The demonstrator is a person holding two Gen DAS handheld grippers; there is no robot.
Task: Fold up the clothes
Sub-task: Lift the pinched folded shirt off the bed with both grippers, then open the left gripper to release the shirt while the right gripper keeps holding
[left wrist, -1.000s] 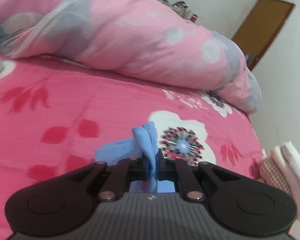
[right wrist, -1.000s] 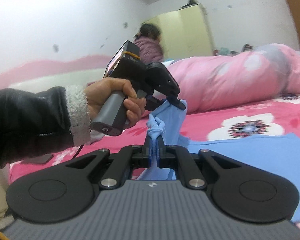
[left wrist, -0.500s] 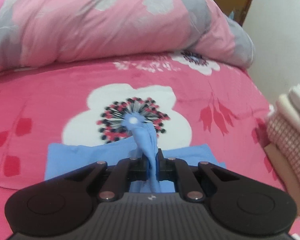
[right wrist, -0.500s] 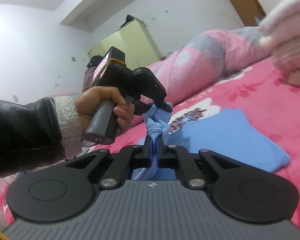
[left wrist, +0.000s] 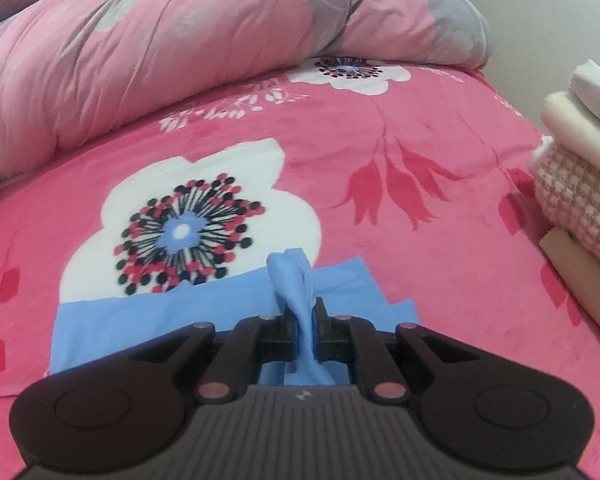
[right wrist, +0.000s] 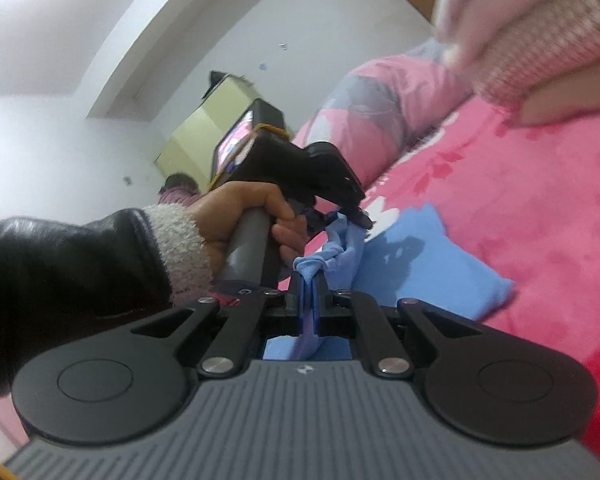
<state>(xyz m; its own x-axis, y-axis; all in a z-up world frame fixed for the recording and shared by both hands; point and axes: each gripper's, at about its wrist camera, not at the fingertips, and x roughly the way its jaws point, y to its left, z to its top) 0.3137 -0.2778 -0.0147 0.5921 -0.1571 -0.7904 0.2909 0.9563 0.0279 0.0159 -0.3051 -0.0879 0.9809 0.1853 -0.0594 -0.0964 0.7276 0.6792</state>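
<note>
1. Blue garment [left wrist: 160,320] is lying mostly flat on the pink floral bedspread [left wrist: 440,240], its top edge right below the big white flower with the red and black dotted center [left wrist: 184,234].

2. Left gripper [left wrist: 302,320] has its fingers pinched tight on a bunched-up bit of the blue fabric, with a twisted knob of cloth poking up past the tips. No gap visible other than the cloth itself.

3. Right gripper [right wrist: 309,300] is the same deal: fingers squeezed together on a wad of the blue garment [right wrist: 428,256], and the rest of the cloth spreads out to the right across the bedspread [right wrist: 540,208].

4. In the right wrist view you can see the left hand [right wrist: 244,220] wrapped around the other gripper's grey handle, black sleeve with a fuzzy white cuff. That left gripper [right wrist: 358,216] sits just beyond the right one, both gripping close-together spots on the same edge of the cloth.

5. Folded stack of clothes [left wrist: 580,160] sits on the right side of the bed: white on top, cream under it, a pink-and-white houndstooth piece, then something tan at the bottom. It's near the blue garment but not touching.

6. Rolled-up pink and grey duvet [left wrist: 180,60] runs along the far side of the bed.

7. Writing-wise, there's a small pale logo mark on each gripper body, too tiny to read. The screen on the back of the left gripper [right wrist: 236,148] shows something pinkish, probably a camera feed, but it's too blurry to say.
</note>
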